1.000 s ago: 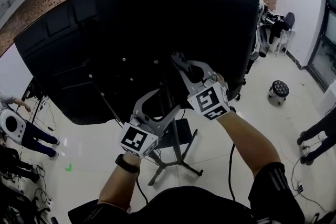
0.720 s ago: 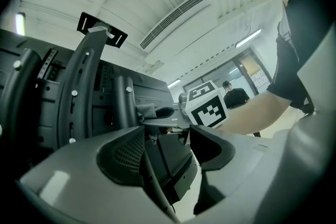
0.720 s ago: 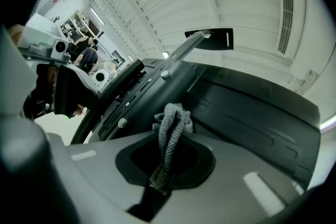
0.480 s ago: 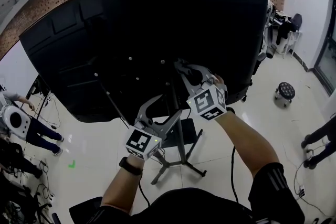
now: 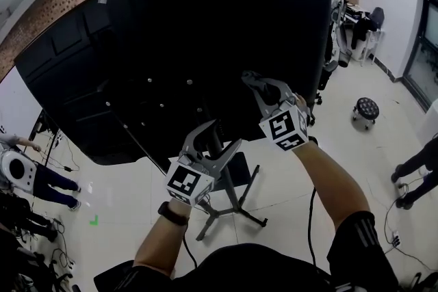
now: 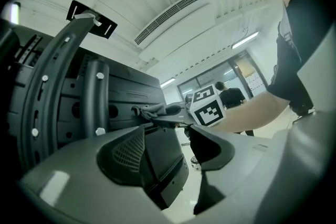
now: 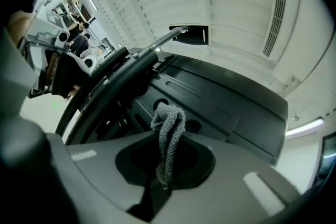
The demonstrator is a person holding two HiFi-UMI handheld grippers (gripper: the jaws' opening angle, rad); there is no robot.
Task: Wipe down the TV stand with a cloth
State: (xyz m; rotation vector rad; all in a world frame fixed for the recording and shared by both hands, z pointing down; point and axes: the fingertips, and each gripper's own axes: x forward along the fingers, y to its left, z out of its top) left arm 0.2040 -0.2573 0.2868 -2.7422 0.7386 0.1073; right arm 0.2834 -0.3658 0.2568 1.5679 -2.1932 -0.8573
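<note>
We've got a grey cloth pinched in the right gripper by the back of the TV, left gripper open, empty, over white floor.

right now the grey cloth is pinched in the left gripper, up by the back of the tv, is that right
Not quite: the grey cloth is pinched in the right gripper, not the left. The right gripper view shows it between that gripper's jaws, up by the back of the TV. The left gripper has its jaws apart.

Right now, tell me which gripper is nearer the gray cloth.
Right. The right gripper is shut on the cloth; the left gripper, open, sits lower and to its left, not touching it.
</note>
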